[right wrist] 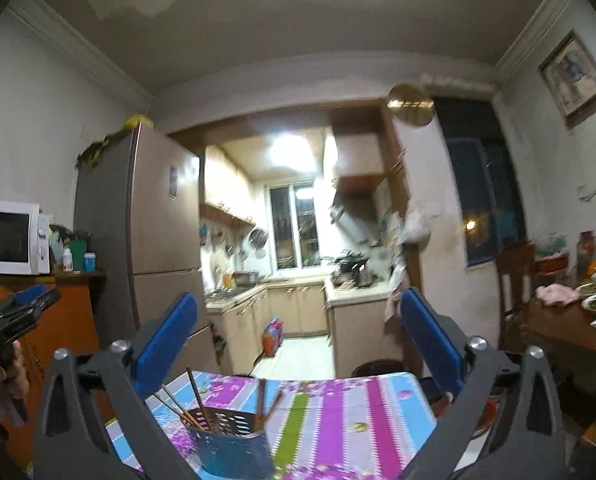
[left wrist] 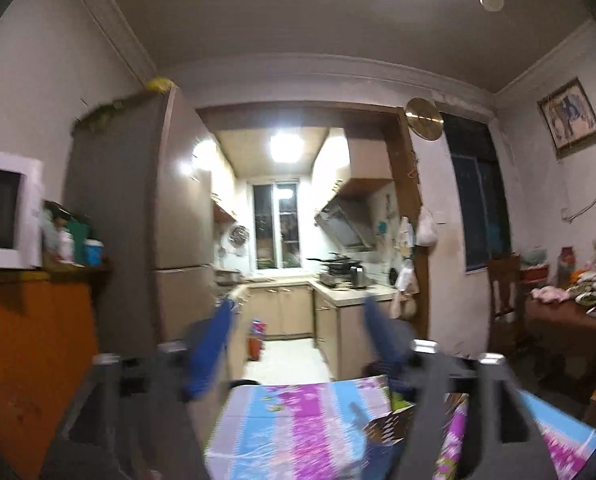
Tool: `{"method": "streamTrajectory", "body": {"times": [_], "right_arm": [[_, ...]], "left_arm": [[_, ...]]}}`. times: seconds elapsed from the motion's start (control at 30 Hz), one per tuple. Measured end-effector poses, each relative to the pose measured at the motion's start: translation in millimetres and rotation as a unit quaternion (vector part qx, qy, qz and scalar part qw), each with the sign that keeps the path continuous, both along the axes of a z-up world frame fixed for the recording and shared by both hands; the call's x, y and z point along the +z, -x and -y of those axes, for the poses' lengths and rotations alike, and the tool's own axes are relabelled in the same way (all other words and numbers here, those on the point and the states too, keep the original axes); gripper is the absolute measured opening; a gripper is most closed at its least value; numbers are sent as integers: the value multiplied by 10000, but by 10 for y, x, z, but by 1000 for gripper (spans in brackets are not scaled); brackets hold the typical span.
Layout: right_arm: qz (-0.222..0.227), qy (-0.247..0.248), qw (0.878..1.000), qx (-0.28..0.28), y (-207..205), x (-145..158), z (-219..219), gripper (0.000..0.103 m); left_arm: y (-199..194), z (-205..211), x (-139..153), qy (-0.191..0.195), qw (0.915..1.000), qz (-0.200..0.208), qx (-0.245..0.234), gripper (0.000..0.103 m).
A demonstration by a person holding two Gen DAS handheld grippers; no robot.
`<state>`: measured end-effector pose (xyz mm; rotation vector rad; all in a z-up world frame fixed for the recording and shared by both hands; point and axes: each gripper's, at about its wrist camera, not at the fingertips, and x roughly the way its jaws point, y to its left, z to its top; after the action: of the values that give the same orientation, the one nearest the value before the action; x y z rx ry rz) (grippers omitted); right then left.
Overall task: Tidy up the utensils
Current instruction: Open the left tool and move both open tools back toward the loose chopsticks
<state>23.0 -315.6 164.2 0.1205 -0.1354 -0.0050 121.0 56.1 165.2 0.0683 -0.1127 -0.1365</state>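
Observation:
In the right wrist view a blue perforated utensil holder [right wrist: 228, 442] stands on the striped tablecloth [right wrist: 337, 412] and holds several wooden chopsticks [right wrist: 196, 400]. My right gripper [right wrist: 298, 312] is open and empty, raised above and behind the holder. My left gripper [left wrist: 298, 316] is open and empty, raised above the table [left wrist: 298, 428]; it is blurred. The left gripper also shows at the left edge of the right wrist view [right wrist: 22, 308].
A dining table [right wrist: 569, 332] with dishes and a phone stands at the right, with a chair beside it. An orange cabinet [left wrist: 30, 340] with a microwave [left wrist: 6, 208] and a fridge [left wrist: 138, 220] stand at the left. The kitchen lies ahead.

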Motion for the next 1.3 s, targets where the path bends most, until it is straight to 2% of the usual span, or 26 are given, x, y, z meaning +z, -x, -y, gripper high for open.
{"method": "streamTrajectory", "body": {"times": [0.07, 0.1, 0.13, 0.3, 0.37, 0.43, 0.5, 0.53, 0.67, 0.73, 0.87, 1.03, 1.3], "right_arm": [[-10, 42, 9998, -206, 242, -69, 75, 98], [-72, 45, 9995, -301, 387, -135, 131, 98], [-183, 42, 9993, -326, 475, -193, 172, 98], [-931, 45, 9944, -498, 892, -689, 282, 98], [-1286, -20, 9903, -531, 1010, -957, 263, 98], [-1596, -147, 9858, -504, 1093, -1219, 210, 98], [-1843, -256, 9809, -570, 1115, -1449, 131, 98], [-1981, -310, 9777, -628, 1132, -1575, 88, 98], [-2427, -460, 9644, -939, 1131, -1969, -36, 98], [-2704, -594, 9563, -938, 1096, -2159, -91, 98], [-3015, -748, 9474, -766, 1081, -2386, -169, 98], [-3095, -417, 9476, -674, 1152, -2495, -323, 98], [-3050, 172, 9495, -718, 1339, -2562, -547, 98]], "left_arm": [[236, -90, -81, -54, 9999, -18, 123, 91], [339, -123, -138, -97, 9998, -86, 132, 97], [453, -152, -215, -143, 9996, -204, 131, 98], [894, -214, -678, -275, 9980, -574, -2, 98], [974, -162, -960, -435, 9944, -964, 91, 98], [981, -51, -1287, -708, 9853, -1536, 234, 98], [995, 46, -1559, -919, 9759, -1940, 383, 98], [1009, 126, -1755, -1106, 9688, -2169, 471, 98], [1070, 315, -2138, -1502, 9526, -2541, 740, 99], [1079, 347, -2269, -1485, 9451, -2808, 765, 99], [1107, 373, -2390, -1451, 9376, -3057, 797, 98], [1160, 405, -2410, -1572, 9341, -3051, 985, 98], [1227, 440, -2388, -1762, 9331, -2900, 1190, 99]]}}
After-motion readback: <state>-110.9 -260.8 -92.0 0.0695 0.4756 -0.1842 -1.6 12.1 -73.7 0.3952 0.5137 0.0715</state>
